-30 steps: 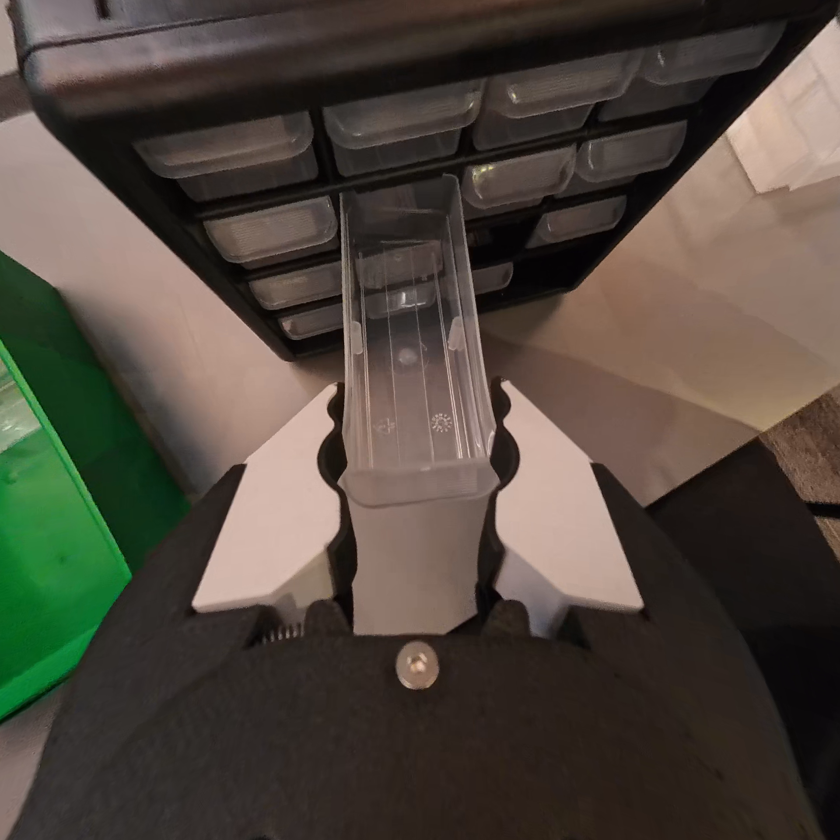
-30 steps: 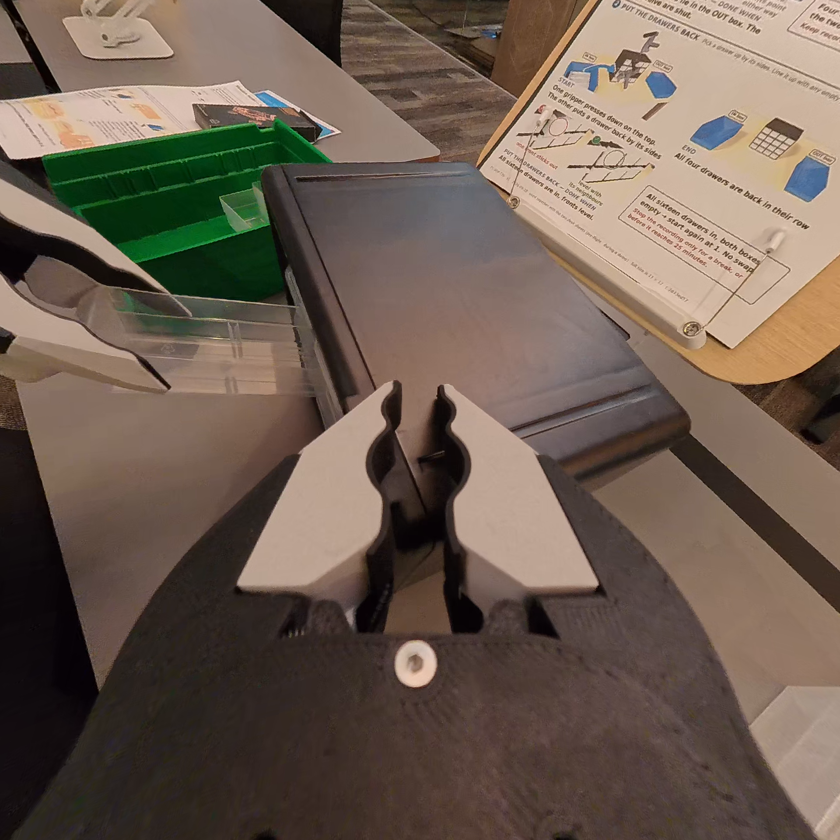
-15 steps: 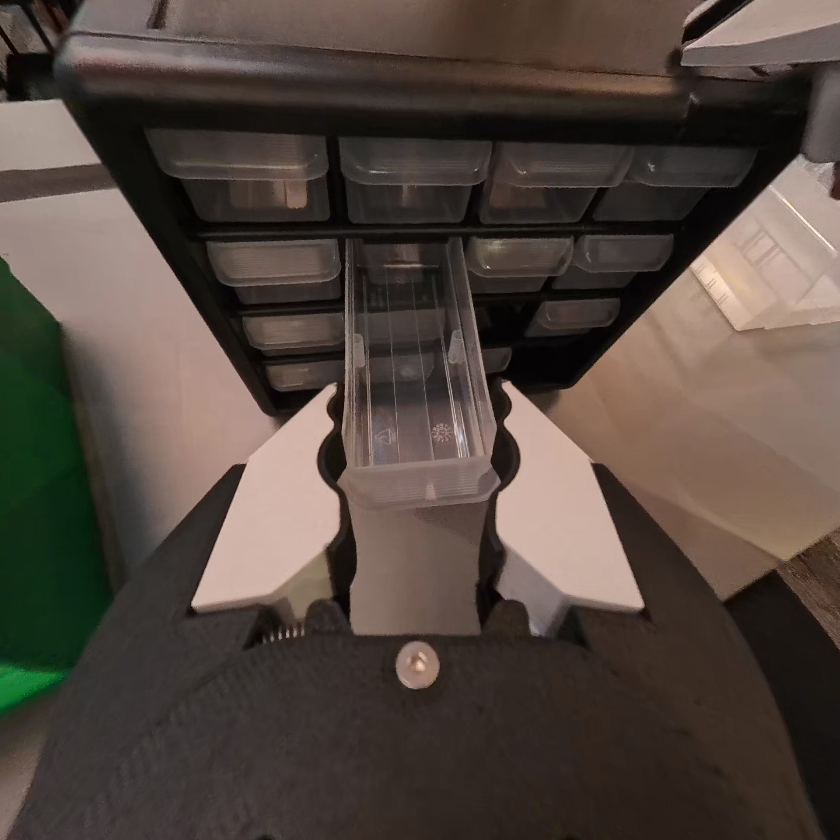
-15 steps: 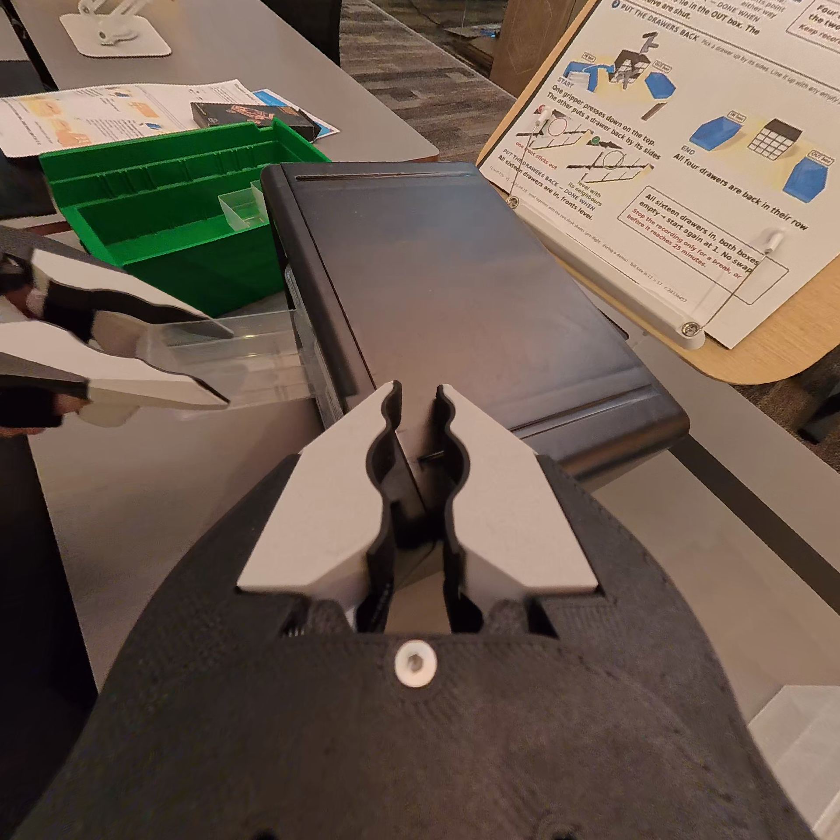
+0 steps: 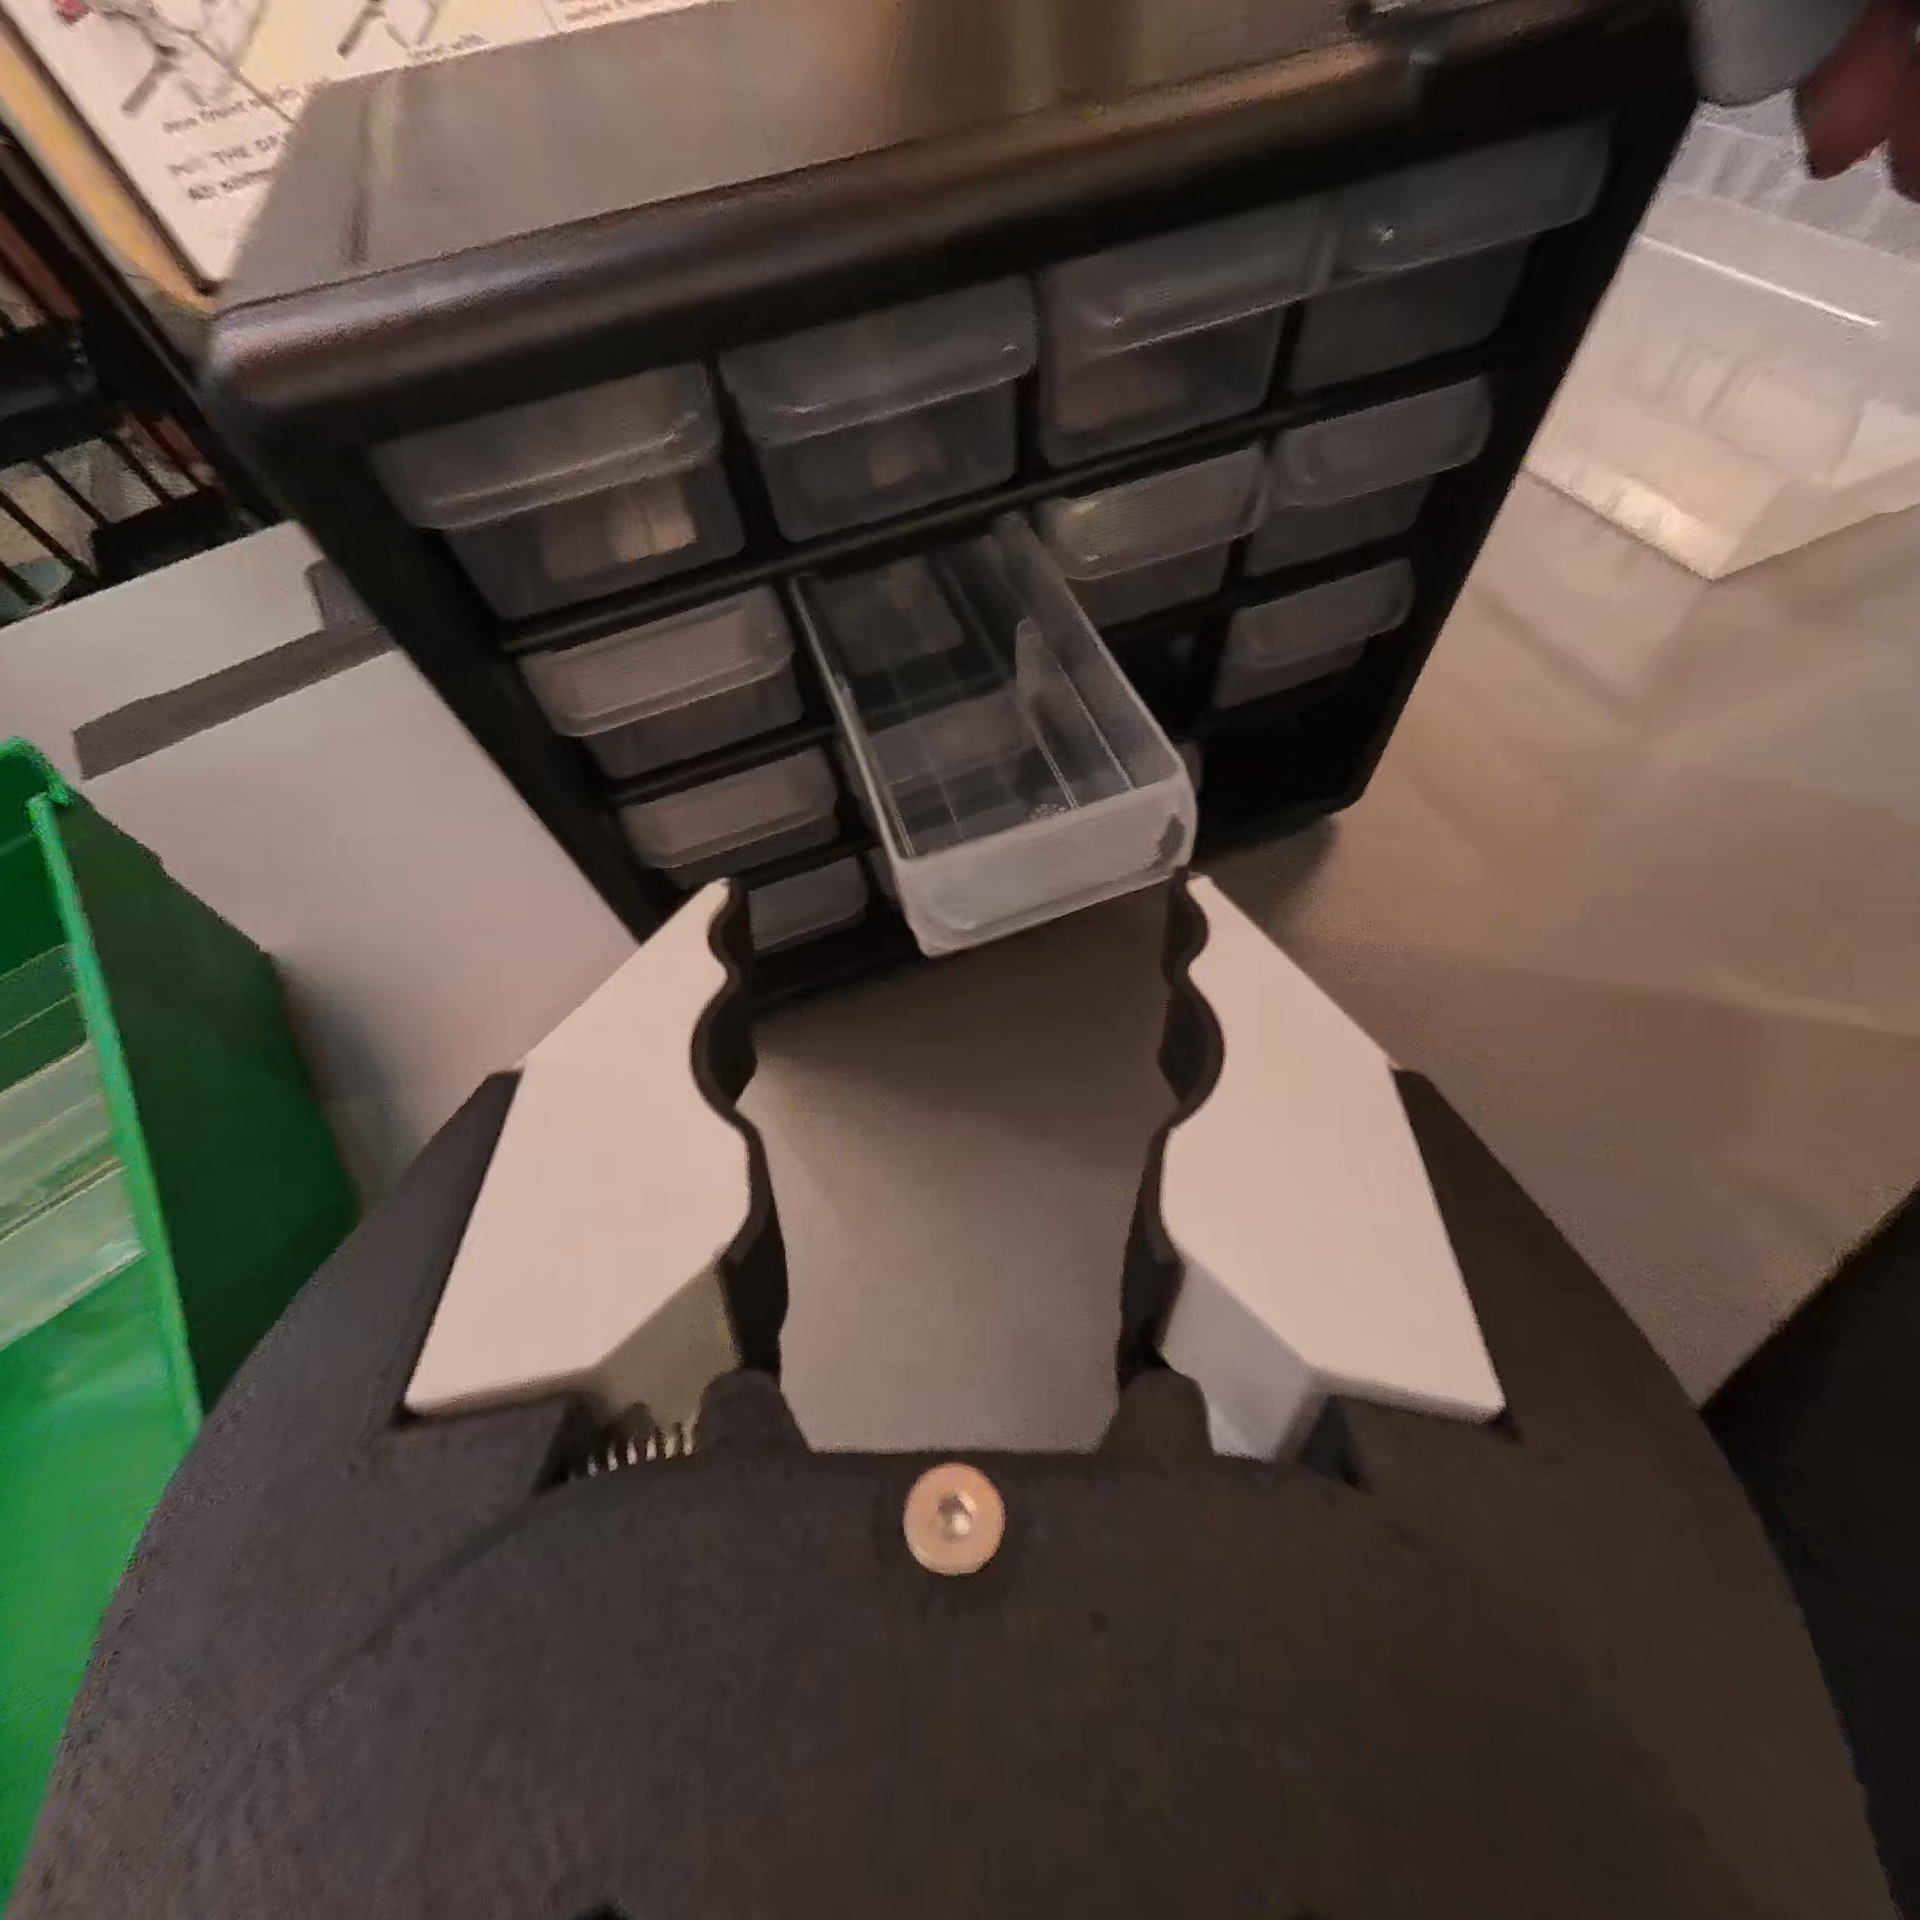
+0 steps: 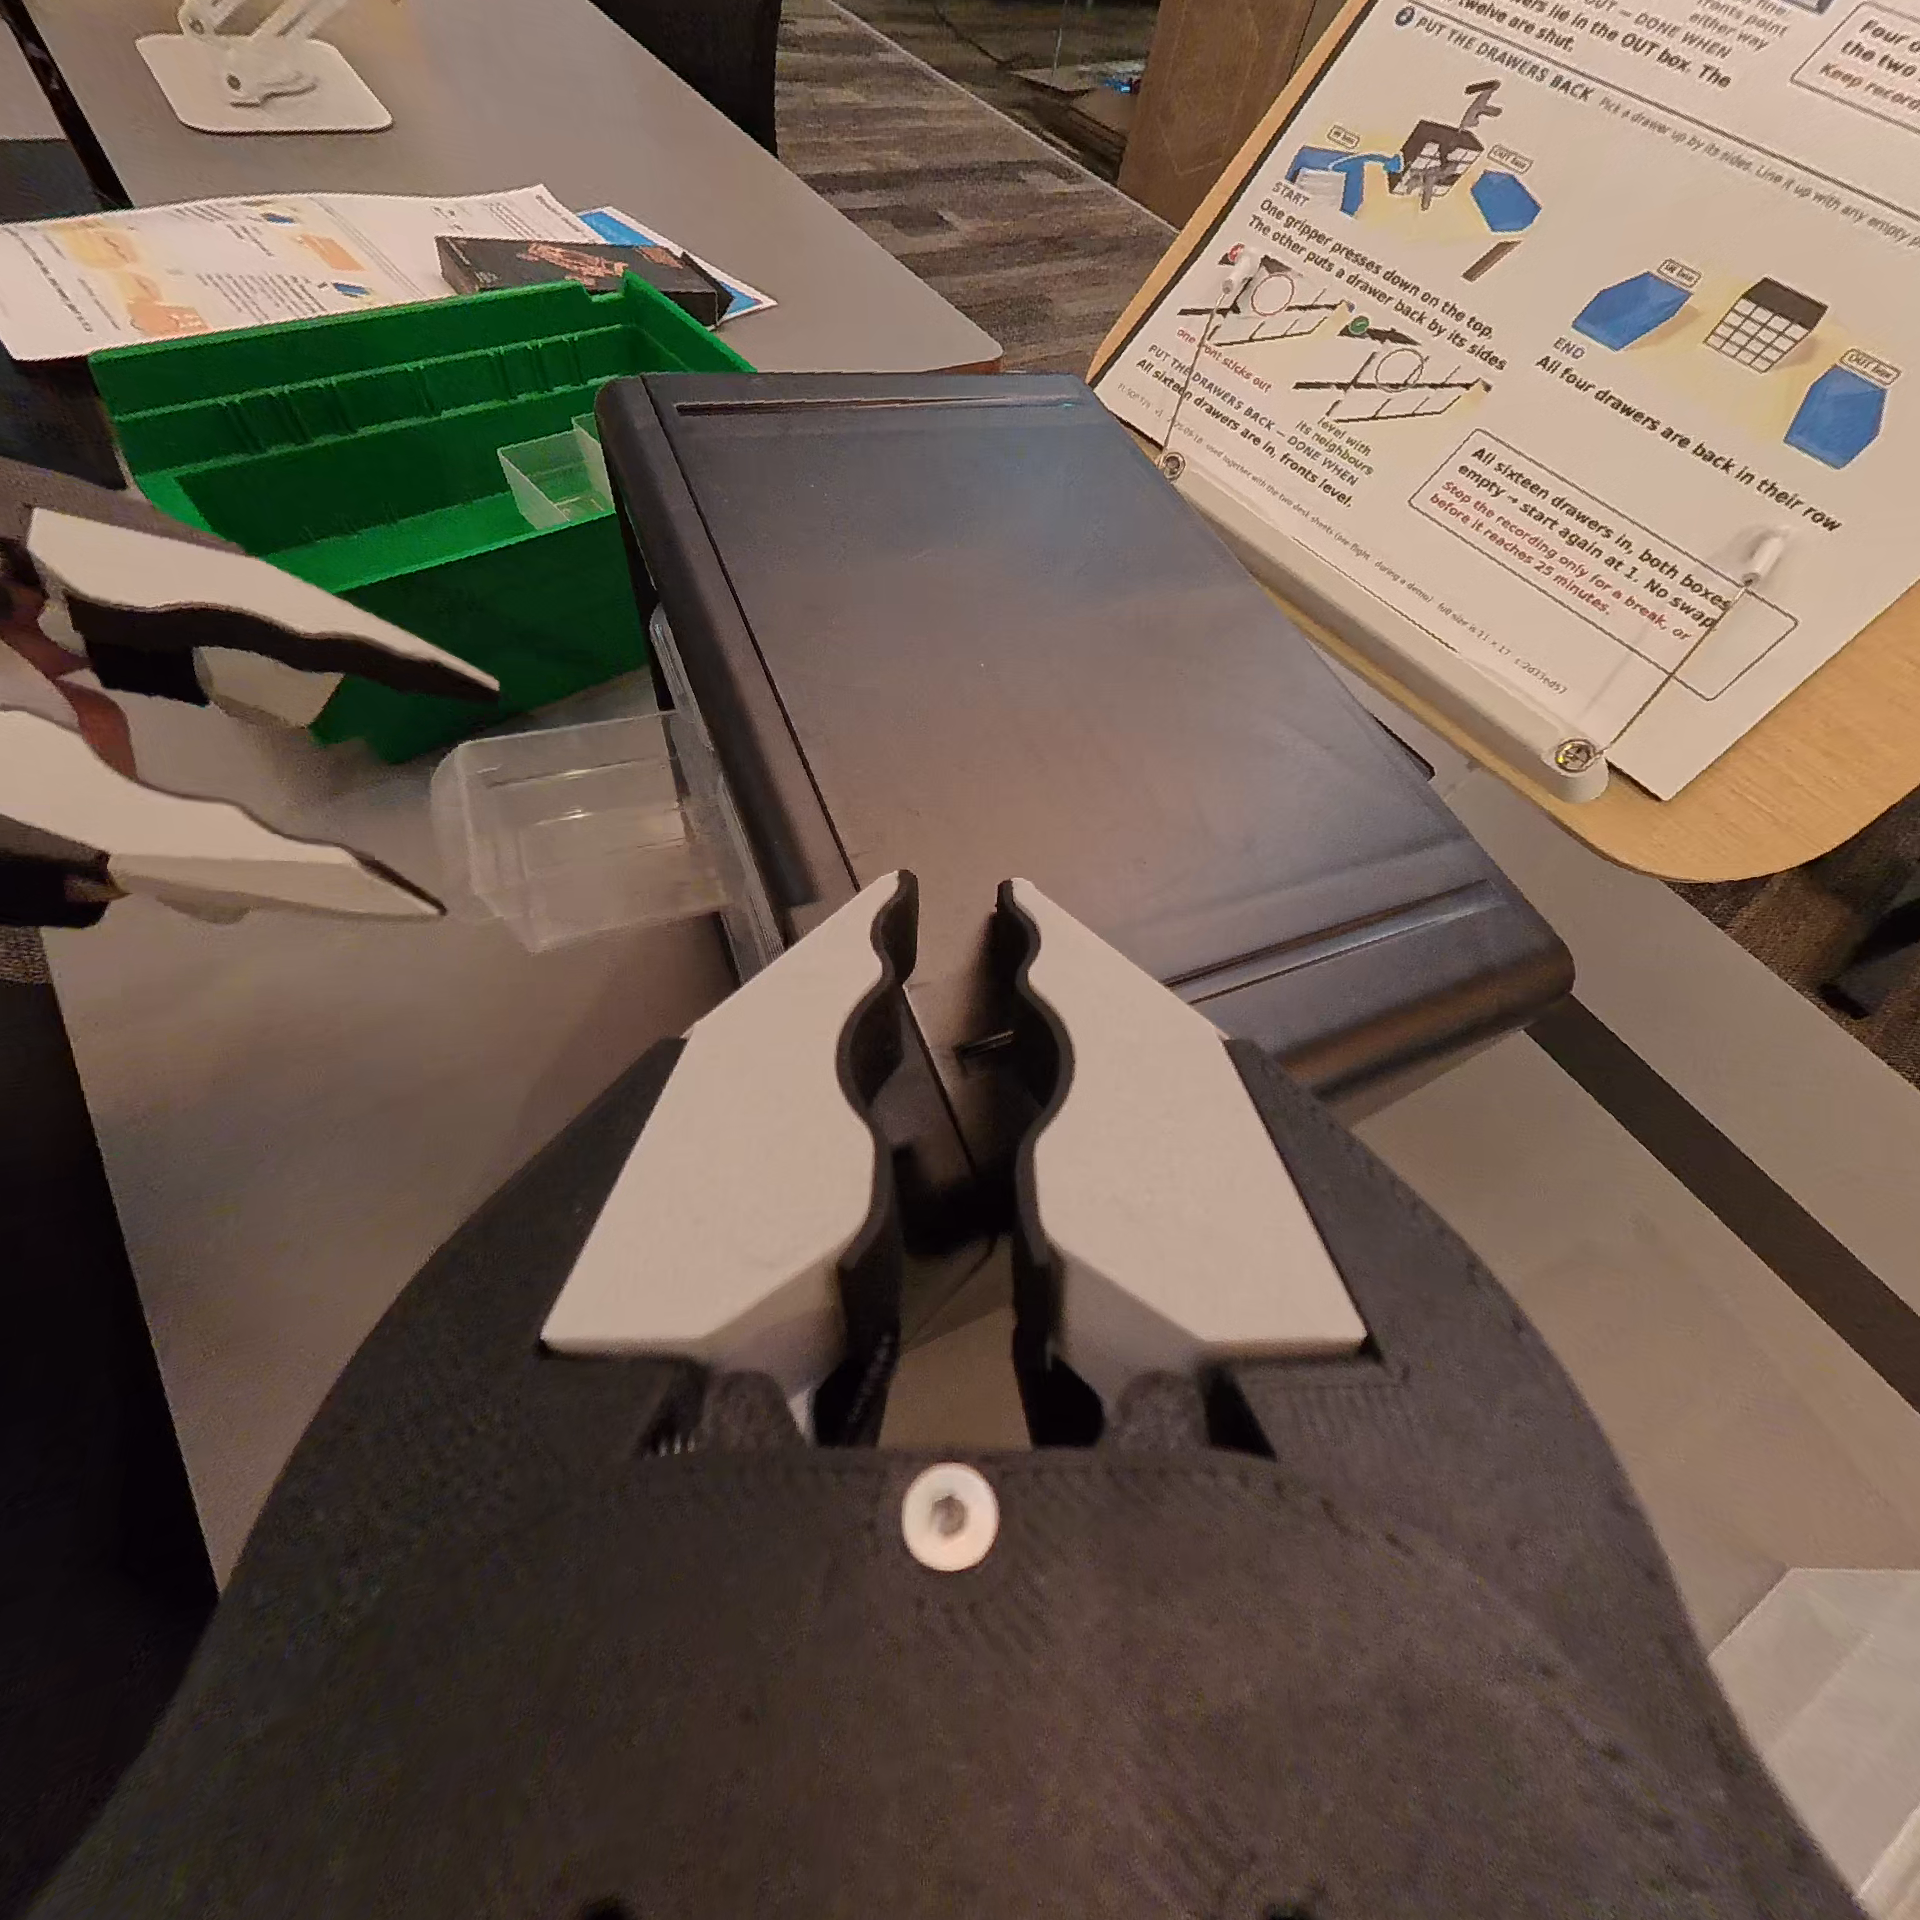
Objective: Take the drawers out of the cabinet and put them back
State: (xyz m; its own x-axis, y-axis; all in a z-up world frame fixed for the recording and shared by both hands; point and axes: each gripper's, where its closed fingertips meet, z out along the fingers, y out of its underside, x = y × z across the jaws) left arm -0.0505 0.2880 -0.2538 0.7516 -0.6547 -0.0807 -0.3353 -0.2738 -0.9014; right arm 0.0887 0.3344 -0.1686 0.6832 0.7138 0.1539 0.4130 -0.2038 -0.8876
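- Green bin (image 5: pixel 125 1195), left edge of the left wrist view, one clear drawer visible inside.
- Left gripper (image 5: pixel 956 914) spread wide, empty; clear drawer (image 5: pixel 997 769) at frame centre, half-seated in black cabinet (image 5: pixel 1455 665).
- Judgement: push drawer front squarely until flush with neighbours.
- Right gripper (image 6: pixel 956 883) nearly closed, empty, resting on cabinet top.
- Grey table (image 5: pixel 1558 883); instruction board (image 6: pixel 1558 364) upper right.
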